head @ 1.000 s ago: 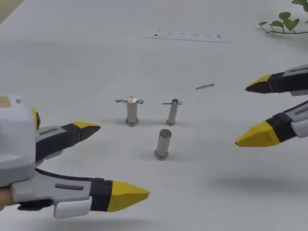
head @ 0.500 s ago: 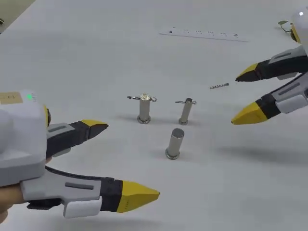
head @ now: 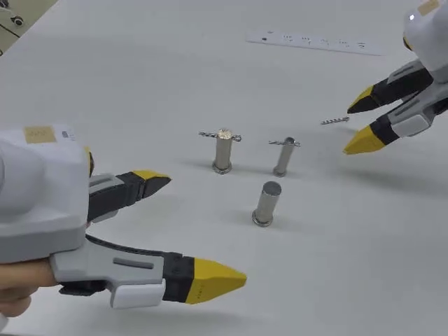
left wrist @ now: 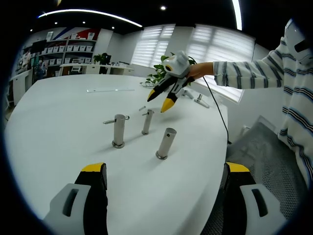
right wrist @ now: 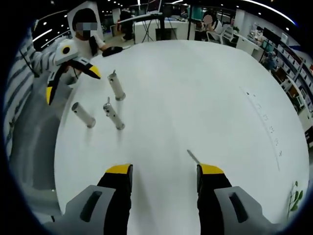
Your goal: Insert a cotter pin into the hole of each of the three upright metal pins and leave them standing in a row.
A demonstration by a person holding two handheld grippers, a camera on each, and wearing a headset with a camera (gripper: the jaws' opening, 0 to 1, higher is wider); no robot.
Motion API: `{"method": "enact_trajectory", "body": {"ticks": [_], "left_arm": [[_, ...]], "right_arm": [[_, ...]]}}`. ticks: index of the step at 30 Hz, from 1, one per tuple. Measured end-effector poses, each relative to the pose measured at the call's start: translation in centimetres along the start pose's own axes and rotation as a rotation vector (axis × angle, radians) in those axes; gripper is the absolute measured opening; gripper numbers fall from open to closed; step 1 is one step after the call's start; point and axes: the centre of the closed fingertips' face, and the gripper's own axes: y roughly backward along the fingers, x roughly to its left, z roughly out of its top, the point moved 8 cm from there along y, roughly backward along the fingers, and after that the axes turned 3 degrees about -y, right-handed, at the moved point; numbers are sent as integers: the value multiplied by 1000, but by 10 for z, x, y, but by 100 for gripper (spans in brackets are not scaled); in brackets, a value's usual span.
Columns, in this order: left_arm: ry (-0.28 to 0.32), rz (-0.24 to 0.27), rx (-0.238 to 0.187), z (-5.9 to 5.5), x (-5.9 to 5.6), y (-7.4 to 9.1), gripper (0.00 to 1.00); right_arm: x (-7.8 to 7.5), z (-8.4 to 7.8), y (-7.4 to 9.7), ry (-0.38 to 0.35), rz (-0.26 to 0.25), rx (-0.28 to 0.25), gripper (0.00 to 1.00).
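1. Bright white table [head: 140, 70], blinds [left wrist: 215, 44] across the windows behind.
2. Three metal pins [head: 222, 150] stand upright mid-table.
3. A loose cotter pin [head: 334, 121] lies just ahead of the right hand-held gripper [head: 348, 129], whose jaws gape, empty.
4. The left hand-held gripper [head: 206, 229] is spread wide too, holding nothing.

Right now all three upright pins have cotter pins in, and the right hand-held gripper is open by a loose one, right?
No: the head view shows only the two rear pins fitted; the front pin has none. The right hand-held gripper is open by the loose cotter pin.
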Motion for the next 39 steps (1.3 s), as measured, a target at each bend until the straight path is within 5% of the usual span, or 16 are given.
{"method": "enact_trajectory", "body": {"ticks": [5, 9, 15, 21, 28, 33, 39], "left_arm": [[4, 2, -11, 2, 1, 0, 99], [-11, 27, -11, 3, 4, -1, 99], [-5, 32, -25, 6, 6, -2, 99], [-5, 25, -22, 6, 4, -2, 99], [0, 30, -49, 13, -1, 0, 99], [-15, 37, -44, 13, -1, 1, 99], [-15, 39, -44, 12, -2, 2, 99]], "right_arm": [[-13, 5, -6, 60, -58, 42, 50], [-16, 4, -15, 34, -31, 72, 37], [-23, -1, -28, 57, -56, 138, 37], [-21, -3, -27, -46, -16, 138, 30], [-18, 1, -27, -62, -45, 161, 27], [-13, 0, -25, 64, -47, 245, 7], [-8, 4, -27, 102, -55, 289, 6]]}}
